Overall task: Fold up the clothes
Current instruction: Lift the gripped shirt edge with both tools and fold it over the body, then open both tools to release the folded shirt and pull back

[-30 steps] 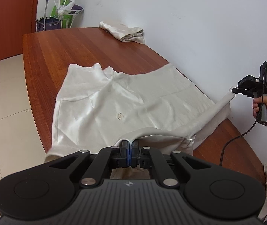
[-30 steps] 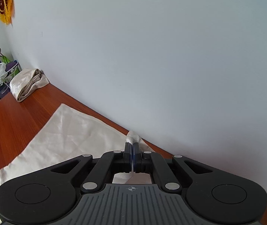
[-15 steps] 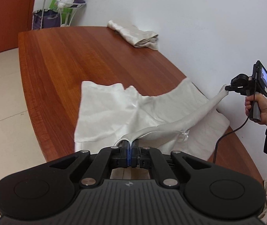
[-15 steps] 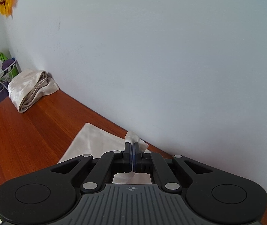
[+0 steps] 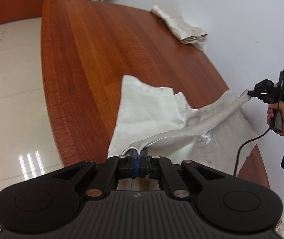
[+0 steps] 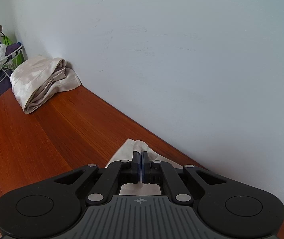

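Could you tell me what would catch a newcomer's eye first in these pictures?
First, the cream garment on the near part of the reddish wooden table, with one edge lifted into a taut band between the two tongs. The left tongs pinch one end close to the camera, and the right tongs, held in a hand by the white wall, pinch the other. Further along the wall lies a folded pile of cloth.

The right tool pinches pale cloth above the wooden table.
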